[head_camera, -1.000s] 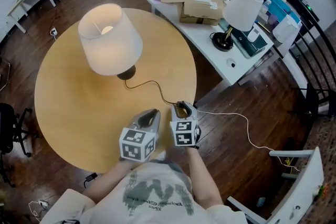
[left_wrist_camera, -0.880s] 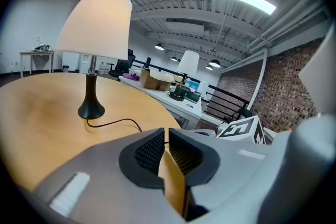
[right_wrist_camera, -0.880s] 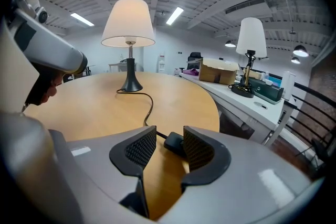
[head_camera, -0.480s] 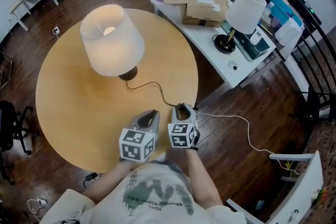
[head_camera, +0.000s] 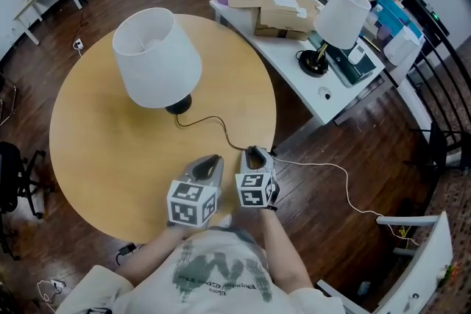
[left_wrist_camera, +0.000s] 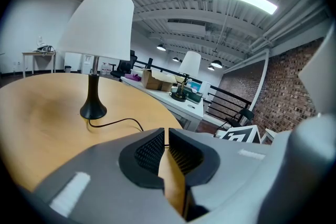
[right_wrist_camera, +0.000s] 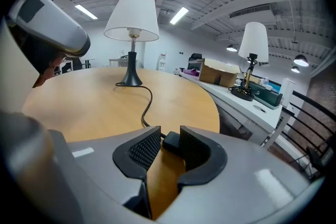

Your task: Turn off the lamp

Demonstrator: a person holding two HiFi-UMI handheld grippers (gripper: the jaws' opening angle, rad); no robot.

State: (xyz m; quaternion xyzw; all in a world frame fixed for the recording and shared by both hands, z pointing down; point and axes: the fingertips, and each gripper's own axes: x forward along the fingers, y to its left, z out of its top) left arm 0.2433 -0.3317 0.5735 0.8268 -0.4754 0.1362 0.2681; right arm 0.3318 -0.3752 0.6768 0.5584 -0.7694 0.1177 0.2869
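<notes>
**Lamp** (head_camera: pixel 156 59), white shade on a dark base, standing toward the far side of the round wooden surface (head_camera: pixel 88 158). Its cord (head_camera: pixel 213 119) runs across to the near edge, where the inline switch (right_wrist_camera: pixel 169 143) lies. The right hand-held gripper (right_wrist_camera: pixel 165 145) has just been closing, and its pads now squeeze that switch between them. The left hand-held gripper (left_wrist_camera: pixel 165 140) is idle just beside it, jaws drawn almost together with nothing between them and only bare wood below.

*Risks.* The shade looks unlit, so the task appears done.
- A second squeeze, or a harder one, would probably toggle the switch and relight the lamp.
- The switch sits close to the surface's edge. If the gripper lifts away before its jaws open, it could drag the switch over the rim.
- The same pull could draw the cord taut and shift or tip the lamp by its base.

*Change from the earlier frames.* The shade glowed warm, with a bright spot inside it and a yellowish cast on the wood. Now it is plain white and the cast is gone. Both hand-held grippers sit where they were. A second lamp (head_camera: pixel 341 15) on the white desk is unchanged.
</notes>
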